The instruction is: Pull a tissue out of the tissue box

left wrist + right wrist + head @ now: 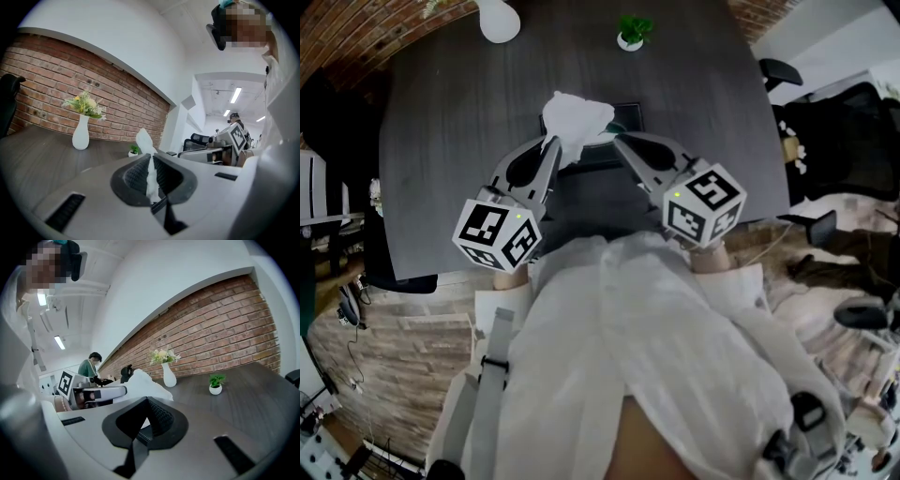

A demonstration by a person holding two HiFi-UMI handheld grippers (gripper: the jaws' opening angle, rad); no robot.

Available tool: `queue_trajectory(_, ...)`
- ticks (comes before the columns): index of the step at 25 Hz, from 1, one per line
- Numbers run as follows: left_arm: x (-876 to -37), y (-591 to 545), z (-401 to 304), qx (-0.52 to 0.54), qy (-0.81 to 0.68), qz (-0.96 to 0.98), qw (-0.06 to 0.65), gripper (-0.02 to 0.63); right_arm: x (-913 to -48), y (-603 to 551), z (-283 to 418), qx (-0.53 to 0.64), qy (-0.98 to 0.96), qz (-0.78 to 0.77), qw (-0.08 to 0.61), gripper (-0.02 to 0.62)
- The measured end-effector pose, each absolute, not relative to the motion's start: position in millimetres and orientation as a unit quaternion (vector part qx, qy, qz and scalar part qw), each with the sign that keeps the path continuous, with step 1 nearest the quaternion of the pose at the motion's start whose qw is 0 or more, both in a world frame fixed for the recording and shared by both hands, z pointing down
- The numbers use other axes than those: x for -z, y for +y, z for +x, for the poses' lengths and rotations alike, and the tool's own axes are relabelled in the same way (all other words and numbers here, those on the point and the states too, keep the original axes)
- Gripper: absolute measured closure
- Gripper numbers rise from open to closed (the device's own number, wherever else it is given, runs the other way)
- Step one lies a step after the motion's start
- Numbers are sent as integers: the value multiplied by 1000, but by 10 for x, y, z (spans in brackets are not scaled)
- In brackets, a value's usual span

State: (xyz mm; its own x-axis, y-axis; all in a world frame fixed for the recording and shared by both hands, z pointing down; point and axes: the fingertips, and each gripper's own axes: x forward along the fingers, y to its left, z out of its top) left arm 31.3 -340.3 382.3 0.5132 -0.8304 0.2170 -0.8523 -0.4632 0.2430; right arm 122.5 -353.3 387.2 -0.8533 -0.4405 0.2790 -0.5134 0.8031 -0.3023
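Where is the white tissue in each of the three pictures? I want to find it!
Head view: the tissue is at the upper middle, pinched by the left gripper.
Left gripper view: the tissue is in the middle, squeezed between the jaws.
Right gripper view: the tissue is left of the middle, past the jaws.
Shared landmark: the white vase.

R tool [146, 400], jaws together — tissue [140, 383] beyond

White vase [499, 19] and small potted plant [632, 32] stand apart on dark table [441, 141]
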Motion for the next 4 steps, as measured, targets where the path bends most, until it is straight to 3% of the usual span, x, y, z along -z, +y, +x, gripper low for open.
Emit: queue_trajectory(4,-3830,-3401,312,-31,-491,855,164,597,-3882,-3534,1227,-186,-944,254,100,592)
